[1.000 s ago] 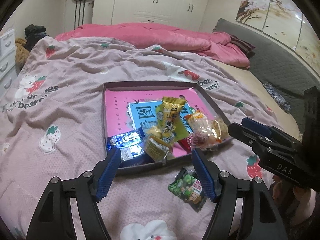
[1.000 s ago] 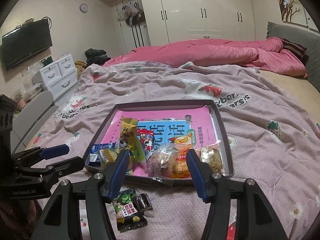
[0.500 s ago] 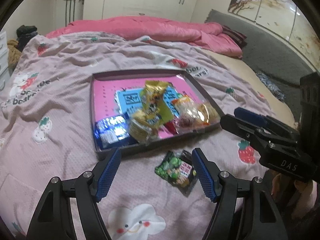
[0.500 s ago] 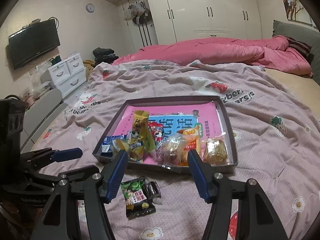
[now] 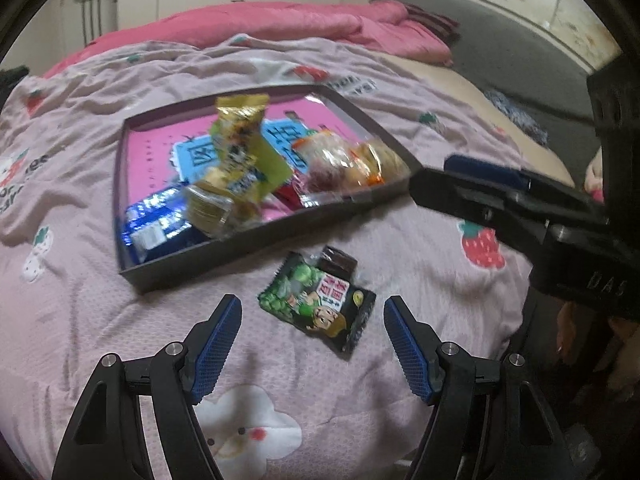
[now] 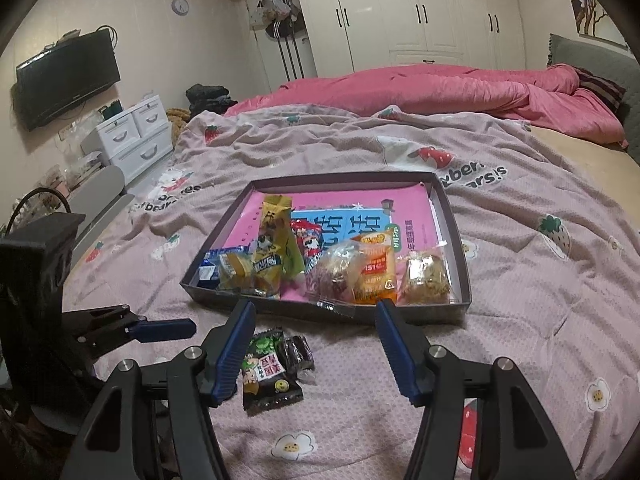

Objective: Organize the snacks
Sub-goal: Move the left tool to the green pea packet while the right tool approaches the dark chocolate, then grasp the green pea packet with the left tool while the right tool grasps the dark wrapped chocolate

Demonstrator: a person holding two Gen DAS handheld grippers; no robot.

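A shallow dark tray (image 5: pixel 256 240) (image 6: pixel 328 309) with a pink lining lies on the bed and holds several wrapped snacks. Just in front of it on the blanket lie a green-and-black snack packet (image 5: pixel 318 306) (image 6: pixel 267 368) and a small dark wrapped sweet (image 5: pixel 339 261) (image 6: pixel 295 352) touching it. My left gripper (image 5: pixel 312 318) hovers open over the blanket, the green packet between and just beyond its fingertips, not touched. My right gripper (image 6: pixel 316 328) stands open near the tray's front edge with nothing between its fingers. In the left wrist view the right gripper (image 5: pixel 472 176) reaches in from the right.
A pinkish-grey strawberry-print blanket (image 6: pixel 520 240) covers the bed, with a pink duvet (image 6: pixel 440 88) bunched at the far end. White drawers (image 6: pixel 132 136) and a wall TV (image 6: pixel 68 76) stand beyond the left edge. A grey headboard (image 5: pixel 500 52) runs along the right.
My left gripper has moved down and toward the green packet, which now lies between its fingertips instead of off to the right. The right gripper has barely shifted.
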